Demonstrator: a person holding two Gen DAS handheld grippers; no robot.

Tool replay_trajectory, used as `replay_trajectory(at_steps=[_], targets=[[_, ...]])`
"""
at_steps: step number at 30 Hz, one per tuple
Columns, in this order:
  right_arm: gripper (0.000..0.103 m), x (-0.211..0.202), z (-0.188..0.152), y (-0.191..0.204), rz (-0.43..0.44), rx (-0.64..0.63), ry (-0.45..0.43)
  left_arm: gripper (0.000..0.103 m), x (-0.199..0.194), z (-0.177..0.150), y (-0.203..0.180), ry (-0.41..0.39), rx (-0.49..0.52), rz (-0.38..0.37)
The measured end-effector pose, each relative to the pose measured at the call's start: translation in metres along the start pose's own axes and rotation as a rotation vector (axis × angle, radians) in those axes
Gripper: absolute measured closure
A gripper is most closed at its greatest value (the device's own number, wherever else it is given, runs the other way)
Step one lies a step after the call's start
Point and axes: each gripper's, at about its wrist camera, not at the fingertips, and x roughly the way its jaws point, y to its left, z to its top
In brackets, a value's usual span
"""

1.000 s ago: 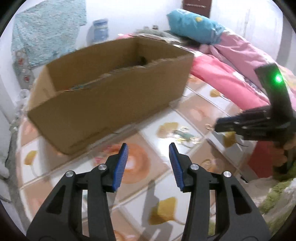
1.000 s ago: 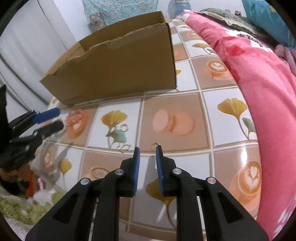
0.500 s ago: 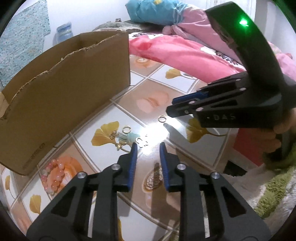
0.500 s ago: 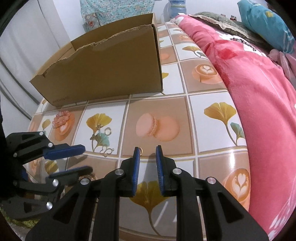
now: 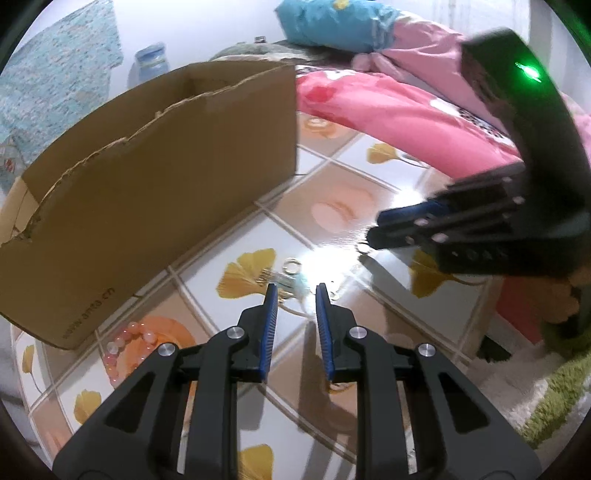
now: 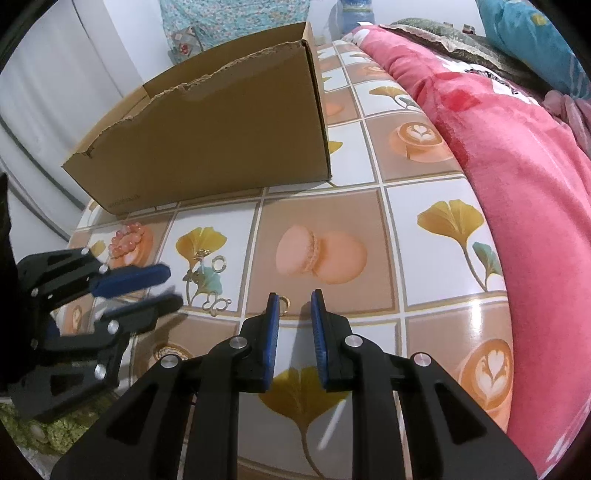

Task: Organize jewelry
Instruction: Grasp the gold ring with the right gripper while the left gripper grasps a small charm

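The surface is covered with a glossy oilcloth printed in squares: yellow ginkgo leaves, peach macarons, latte cups. In the right wrist view a long open brown cardboard box with ragged torn top edges stands at 11 o'clock on the cloth. A pink fleece blanket is heaped along the 2 to 4 o'clock edge, with a blue pillow behind it at 1 o'clock. A pale wall, a turquoise patterned cloth and a blue-banded jar close the far side. Green shaggy carpet shows at 4 o'clock in the left wrist view.

The jewelry lies loose on the cloth in front of the box. A pink beaded bracelet sits at 9 o'clock on a printed cup. A cluster of small gold rings and earrings is spread over a ginkgo square, and one small gold ring lies just beside the left fingertip of the right tool.

The left tool hangs just above the gold cluster; its blue pads are narrowing, with nothing pressed between them. The right tool's pads stand a little apart, holding nothing, above the cloth beside the single ring.
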Motion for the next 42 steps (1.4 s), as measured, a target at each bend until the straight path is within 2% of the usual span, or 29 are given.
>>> replay_trajectory(at_steps=[8,14,17,18,19,27,36,42], targets=[[0.085,0.003,0.0,0.001,0.005,0.004,0.001,0.083,0.02,0.002,0.01,0.065,-0.028,0.039],[0.085,0.005,0.0,0.0,0.006,0.005,-0.001,0.086,0.021,0.003,0.009,0.067,-0.04,0.037],[0.085,0.005,0.0,0.0,0.005,0.006,-0.001,0.09,0.022,0.004,0.009,0.07,-0.041,0.042],[0.085,0.005,0.0,0.0,0.005,0.006,-0.002,0.096,0.022,0.004,0.009,0.071,-0.041,0.044],[0.085,0.005,0.0,0.0,0.005,0.007,-0.002,0.097,0.023,0.004,0.01,0.072,-0.042,0.043],[0.085,0.003,0.001,0.0,-0.003,0.001,-0.008,0.097,0.021,0.005,0.008,0.064,-0.037,0.031],[0.085,-0.002,-0.002,0.014,-0.045,-0.103,-0.021,0.097,0.008,0.002,0.008,0.038,-0.04,0.029],[0.085,0.005,-0.002,0.017,-0.057,-0.123,-0.01,0.097,0.001,0.001,0.015,0.028,-0.049,0.043]])
